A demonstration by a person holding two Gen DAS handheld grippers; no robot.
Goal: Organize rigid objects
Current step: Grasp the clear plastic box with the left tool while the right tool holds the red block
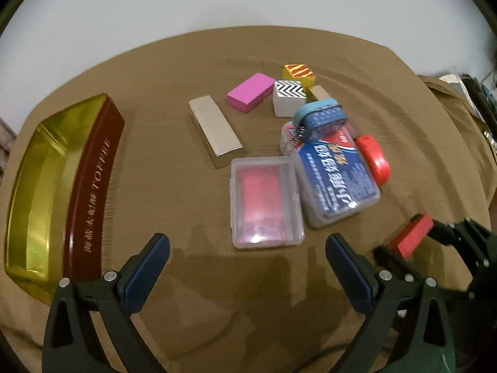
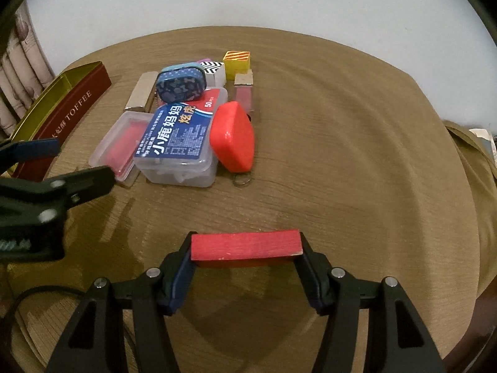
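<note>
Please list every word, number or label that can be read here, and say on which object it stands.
"TOFFEE": red side of the open tin; the characters before it are too blurred to read.
"小鹿妈妈": blue label on the clear plastic box.
"50": red corner of the same label; the fine print below is too small to read.
No other object carries readable text.

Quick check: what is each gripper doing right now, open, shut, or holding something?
Left gripper: open, nothing between its fingers.
Right gripper: shut on the red block, gripped by its ends.
</note>
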